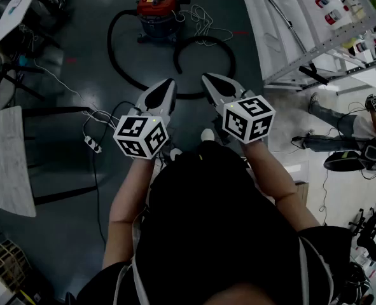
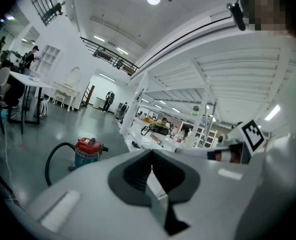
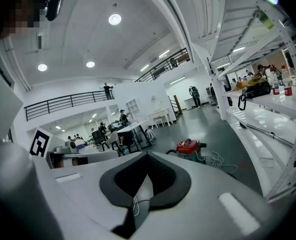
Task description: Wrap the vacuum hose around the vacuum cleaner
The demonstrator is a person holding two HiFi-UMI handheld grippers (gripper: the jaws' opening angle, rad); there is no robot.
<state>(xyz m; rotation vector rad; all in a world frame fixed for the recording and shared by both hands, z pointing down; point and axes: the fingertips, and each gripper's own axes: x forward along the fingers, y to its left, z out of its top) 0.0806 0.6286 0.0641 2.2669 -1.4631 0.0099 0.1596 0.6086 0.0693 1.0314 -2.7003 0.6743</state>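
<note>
The vacuum cleaner [image 1: 157,11], a teal drum with a red top, stands on the dark floor some way ahead of me. Its black hose [image 1: 118,59] lies loose on the floor, curving round the left and looping back at the right. A white cord [image 1: 205,21] is piled beside the drum. My left gripper [image 1: 167,84] and right gripper [image 1: 208,79] are held side by side in the air, short of the hose, both shut and holding nothing. The left gripper view shows the vacuum [image 2: 87,152] and hose [image 2: 51,159] beyond the shut left gripper [image 2: 151,165]. The right gripper view shows the vacuum [image 3: 190,148] past the right gripper [image 3: 146,158].
A pale table [image 1: 6,161] and chair legs stand at my left, with a white power strip [image 1: 92,144] and cables on the floor beside them. White metal shelving [image 1: 315,40] runs along the right. A person's legs [image 1: 340,122] show at the far right.
</note>
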